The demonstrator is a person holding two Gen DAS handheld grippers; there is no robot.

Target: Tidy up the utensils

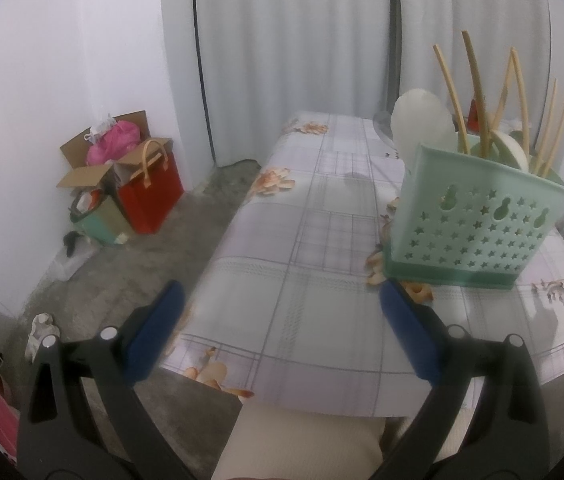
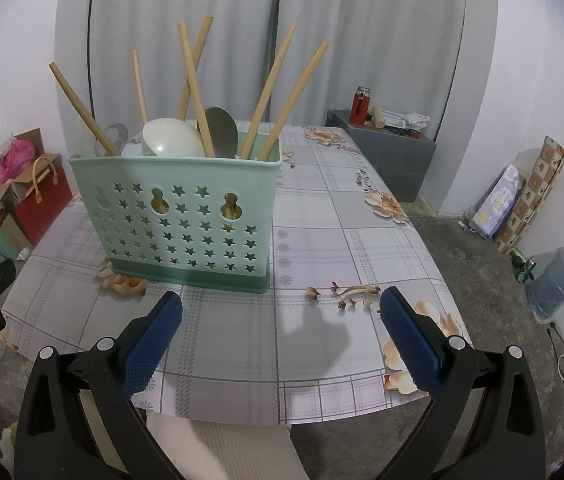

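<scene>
a lived-in home room: floral tablecloth (image 2: 361,240), curtains (image 2: 361,40), gift bags (image 1: 150,196), water jug (image 2: 557,280).

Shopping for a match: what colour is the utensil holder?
Mint green utensil holder with star cutouts; clearest in the right wrist view.

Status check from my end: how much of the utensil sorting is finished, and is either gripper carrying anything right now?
Done, it seems: the chopsticks and spoons stand in the green holder, and no loose utensils show on the tablecloth.
In hand: nothing. The left gripper and right gripper are both open and empty, short of the holder.
Left: probably nothing, unless something lies behind the holder, out of view.
</scene>
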